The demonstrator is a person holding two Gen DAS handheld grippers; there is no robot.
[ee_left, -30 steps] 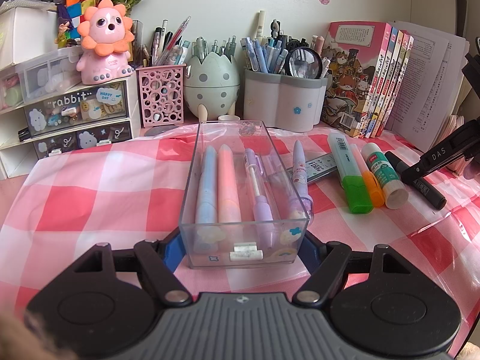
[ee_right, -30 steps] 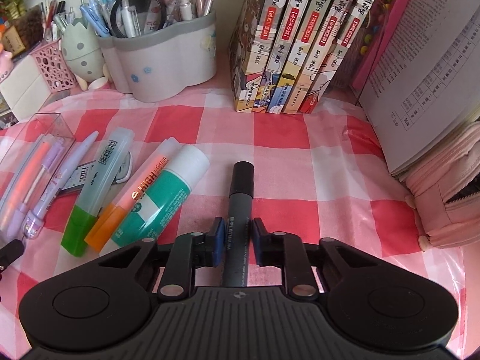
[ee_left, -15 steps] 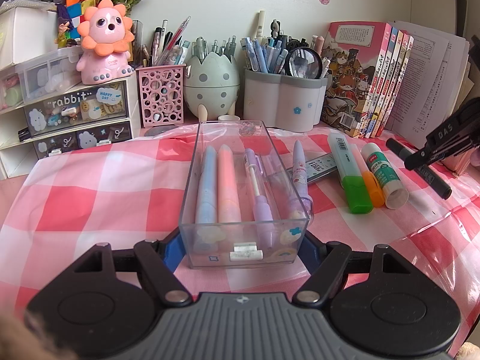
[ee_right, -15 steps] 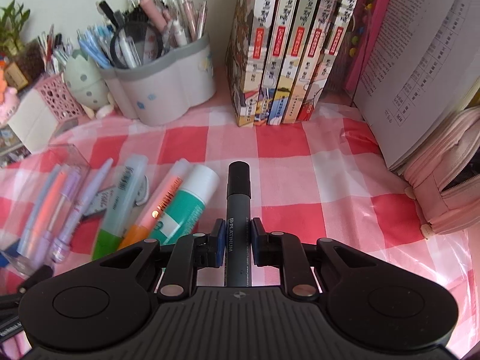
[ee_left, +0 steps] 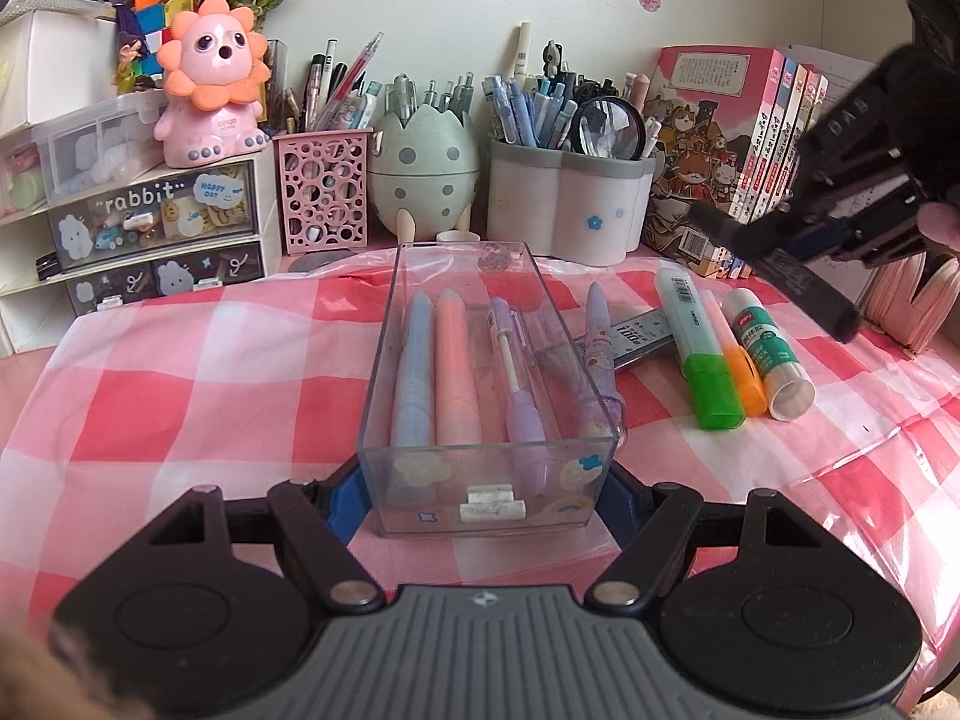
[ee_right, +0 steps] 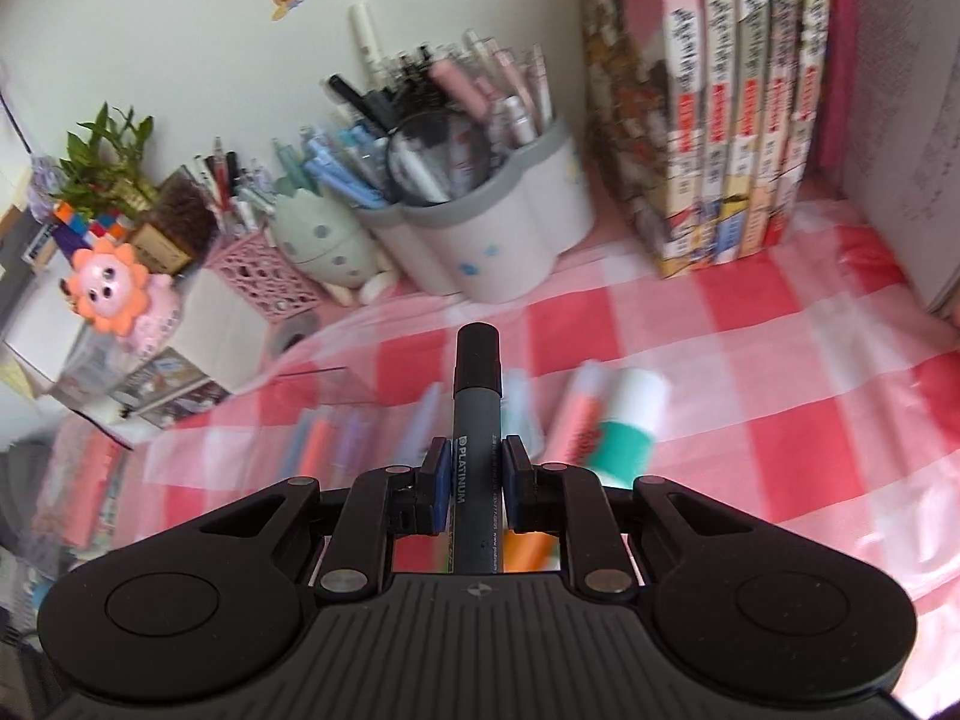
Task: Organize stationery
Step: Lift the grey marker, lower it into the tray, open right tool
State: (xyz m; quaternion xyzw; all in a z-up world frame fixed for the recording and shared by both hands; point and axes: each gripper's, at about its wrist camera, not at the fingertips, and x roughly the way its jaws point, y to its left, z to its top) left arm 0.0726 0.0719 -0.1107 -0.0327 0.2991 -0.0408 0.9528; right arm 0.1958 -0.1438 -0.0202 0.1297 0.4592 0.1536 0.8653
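Oddly, the right wrist view smears most of the desk: the loose stationery below the marker is only streaks of colour, though the white-and-green glue stick (ee_right: 624,426) is recognisable. The far end of the grey marker (ee_right: 477,420) is sharp, but its tail is hidden under the gripper body. The right gripper (ee_right: 477,483) has its blue pads pressed tight on that marker's barrel, holding it clear above the cloth. In the left wrist view the left gripper (ee_left: 486,495) clamps the near end of the clear plastic tray (ee_left: 384,396) from both sides; its blue pads are mostly covered by the tray corners. The tray sits on a red-and-white checked tablecloth (ee_left: 180,384) under a clear plastic sheet, and holds a blue pen (ee_left: 411,372), a pink pen (ee_left: 456,372) and a purple mechanical pencil (ee_left: 516,384). Another purple pen (ee_left: 600,348) lies just outside the tray's right wall. Only this view shows the green highlighter (ee_left: 699,348) and orange highlighter (ee_left: 735,360) crisply beside the glue stick, and the right gripper seen from outside, raised at the right edge with the marker slanting down. Along the pale wall stand a white pen holder (ee_left: 564,204), an egg-shaped holder (ee_left: 423,168), a pink perforated cup (ee_left: 324,192), a row of books (ee_left: 738,144) and a drawer unit labelled "rabbit" (ee_left: 156,210).
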